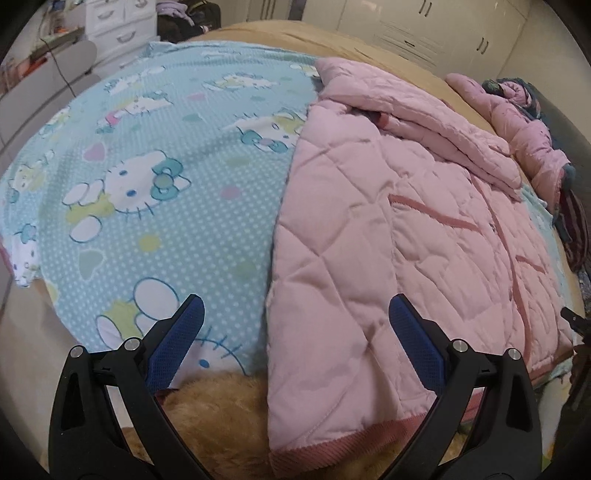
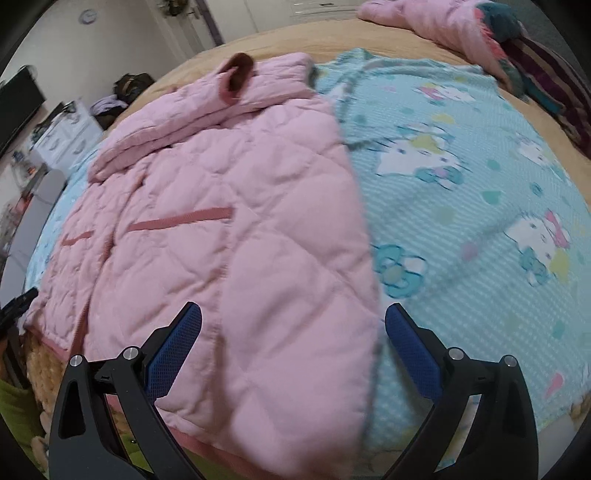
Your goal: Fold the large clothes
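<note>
A pink quilted jacket (image 1: 388,236) lies spread flat on a light-blue cartoon-cat blanket (image 1: 166,177) that covers a bed (image 1: 280,37) with a tan cover. Its ribbed hem (image 1: 332,439) reaches the near edge of the bed, and both sleeves are folded across the upper body.

The left gripper (image 1: 295,325) hangs released over the near edge, jaws wide apart and holding nothing: one blue pad is above the blanket, the other above the jacket, so the jacket's left side edge runs between them. The right gripper (image 2: 293,325) is likewise spread wide and empty, straddling the jacket's (image 2: 221,229) opposite side edge, with one pad over the quilting and one over the blanket (image 2: 461,221).

The left wrist view alone shows the white wardrobe doors (image 1: 424,33) beyond the far edge of the bed, a white chest of drawers (image 1: 118,26) off the far left corner, and the full length of a second pink padded garment (image 1: 524,125) along the right edge. The tip of the other gripper peeks in at the right margin.

The right wrist view alone shows a dark red cuff opening (image 2: 238,74) turned up on the folded sleeve, a dark screen (image 2: 18,103) at the left, a round wall clock (image 2: 88,15), and a dark striped cloth (image 2: 546,81) at the far right corner of the bed. This view is slightly blurred along the jacket's edge.
</note>
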Motion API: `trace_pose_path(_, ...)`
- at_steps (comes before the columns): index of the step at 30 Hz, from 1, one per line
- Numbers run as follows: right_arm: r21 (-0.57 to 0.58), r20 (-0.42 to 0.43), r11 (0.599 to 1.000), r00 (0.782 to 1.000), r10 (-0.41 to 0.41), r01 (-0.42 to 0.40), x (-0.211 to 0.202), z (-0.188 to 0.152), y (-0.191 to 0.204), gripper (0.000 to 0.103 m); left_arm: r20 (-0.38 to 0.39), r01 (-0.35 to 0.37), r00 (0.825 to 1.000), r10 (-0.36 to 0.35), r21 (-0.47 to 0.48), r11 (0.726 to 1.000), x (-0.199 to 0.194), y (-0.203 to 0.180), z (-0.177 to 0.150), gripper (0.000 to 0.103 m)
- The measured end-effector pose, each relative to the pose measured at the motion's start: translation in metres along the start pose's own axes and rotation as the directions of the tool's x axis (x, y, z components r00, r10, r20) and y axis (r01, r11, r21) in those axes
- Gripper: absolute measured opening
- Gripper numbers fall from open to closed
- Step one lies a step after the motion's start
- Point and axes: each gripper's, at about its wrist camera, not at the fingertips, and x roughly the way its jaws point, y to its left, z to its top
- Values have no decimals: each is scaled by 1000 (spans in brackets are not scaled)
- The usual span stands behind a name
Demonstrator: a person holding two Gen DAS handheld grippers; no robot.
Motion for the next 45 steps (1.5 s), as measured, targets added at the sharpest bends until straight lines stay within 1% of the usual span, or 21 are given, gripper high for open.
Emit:
trace_pose_path(3, 13, -43, 1000, 999, 21, -20, 5, -5, -5, 99, -28, 7, 1000, -6, 37, 999, 3, -7, -4, 94)
trace_pose_path(6, -6, -79, 999, 996, 39, -39, 7, -13, -3, 99, -62, 36, 998, -31, 86, 996, 6, -16, -10, 94)
trace_pose_path(8, -25, -96, 998, 994, 50, -53, 6, -17, 0, 99, -68, 28, 997, -21, 113, 993, 6, -20, -14, 94)
trace_pose_path(10, -19, -130, 992, 984, 119, -123, 8, -24, 3, 99, -72, 25, 997, -16, 117, 993, 6, -21, -15, 94)
trace_pose_path(13, -94, -158, 984, 978, 134, -150, 8, -34, 15, 97, -89, 33, 996, -24, 104, 994, 9, -18, -13, 94)
trace_pose_path(15, -108, -133, 982, 981, 140, -155, 1, -35, 17, 81, -103, 49, 994, -40, 88, 995, 11, -16, -12, 94)
trace_pose_path(17, -120, -84, 980, 985, 148, -158, -13, -34, 15, 41, -114, 61, 992, -52, 70, 996, 13, -14, -11, 94)
trace_pose_path(19, -146, -55, 970, 981, 187, -193, -25, -31, 16, 31, -126, 70, 990, -63, 51, 996, 15, -11, -11, 94)
trace_pose_path(21, -166, -9, 958, 972, 236, -234, -39, -25, 21, 26, -140, 78, 988, -73, 33, 996, 18, -9, -10, 94)
trace_pose_path(24, -161, 95, 929, 932, 351, -333, -62, -4, 27, 22, -135, 110, 985, -110, -6, 994, 18, -3, -8, 94)
trace_pose_path(26, -167, 178, 904, 889, 421, -394, -79, 13, 29, 20, -116, 139, 983, -142, -27, 990, 17, 1, -9, 94)
trace_pose_path(29, -163, 248, 876, 840, 483, -455, -92, 41, 31, 19, -116, 139, 983, -139, -15, 990, 15, -1, -9, 93)
trace_pose_path(30, -161, 262, 870, 829, 493, -466, -93, 49, 33, 19, -127, 135, 983, -133, 9, 991, 16, -6, -9, 93)
trace_pose_path(32, -167, 286, 861, 812, 508, -480, -95, 63, 33, 19, -147, 152, 979, -143, 47, 987, 19, -15, -11, 86)
trace_pose_path(33, -168, 294, 857, 805, 515, -487, -95, 68, 34, 19, -162, 171, 974, -161, 52, 984, 21, -19, -13, 80)
trace_pose_path(35, -169, 308, 853, 796, 521, -494, -95, 78, 37, 19, -168, 153, 976, -137, 84, 985, 23, -26, -16, 72)
trace_pose_path(37, -172, 315, 850, 790, 526, -498, -93, 86, 41, 19, -140, 126, 984, -111, 97, 987, 20, -29, -18, 49)
trace_pose_path(38, -170, 320, 847, 784, 531, -504, -91, 89, 41, 19, -132, 125, 985, -112, 93, 988, 20, -28, -18, 47)
trace_pose_path(40, -167, 328, 842, 777, 538, -513, -89, 90, 41, 19, -102, 144, 985, -136, 77, 987, 17, -27, -18, 33)
trace_pose_path(43, -152, 339, 838, 769, 542, -524, -85, 90, 37, 19, -64, 159, 986, -154, 79, 984, 11, -31, -16, 21)
trace_pose_path(45, -147, 348, 841, 768, 537, -521, -83, 89, 34, 19, -33, 158, 987, -155, 93, 983, 4, -37, -13, 18)
